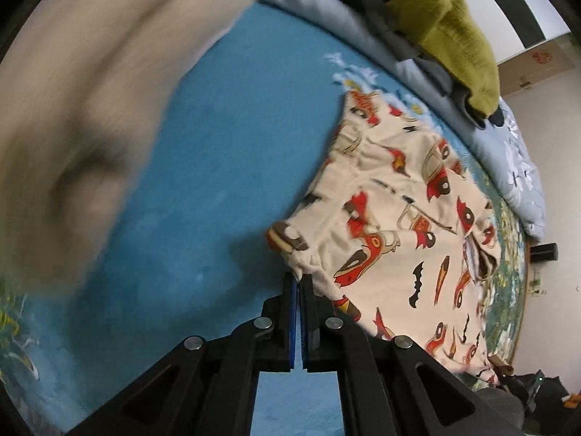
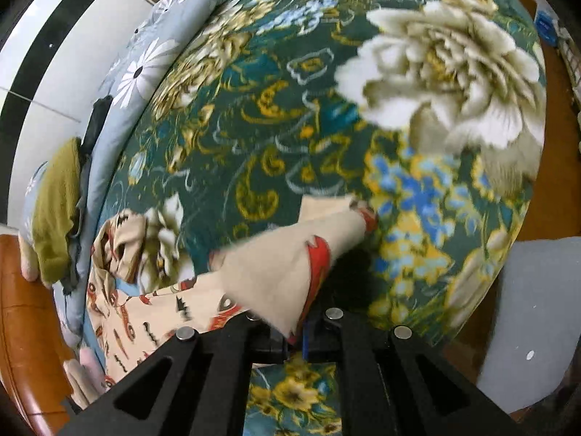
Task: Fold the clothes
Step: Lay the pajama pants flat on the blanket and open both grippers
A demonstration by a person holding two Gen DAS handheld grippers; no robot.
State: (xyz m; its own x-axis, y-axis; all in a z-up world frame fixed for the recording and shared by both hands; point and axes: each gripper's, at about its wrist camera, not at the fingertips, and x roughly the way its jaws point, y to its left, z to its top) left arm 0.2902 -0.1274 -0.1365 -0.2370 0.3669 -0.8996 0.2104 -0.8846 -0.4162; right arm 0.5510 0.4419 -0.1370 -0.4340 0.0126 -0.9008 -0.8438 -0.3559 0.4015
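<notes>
A cream garment printed with red cars and black bats (image 1: 410,225) lies spread on the blue and green floral bed cover (image 1: 218,167). My left gripper (image 1: 299,279) is shut on the garment's near hem corner. In the right wrist view the same garment (image 2: 152,312) stretches to the left, and my right gripper (image 2: 296,330) is shut on a lifted corner of it (image 2: 290,265) that drapes over the fingers and hides the tips. The floral cover (image 2: 290,138) fills the view behind.
A blurred beige cloth (image 1: 90,109) fills the upper left of the left wrist view. A pile with an olive towel (image 1: 450,40) and dark clothes sits on a grey-blue quilt (image 1: 508,152) at the bed's far side. Brown wood frame (image 2: 25,327) lies left.
</notes>
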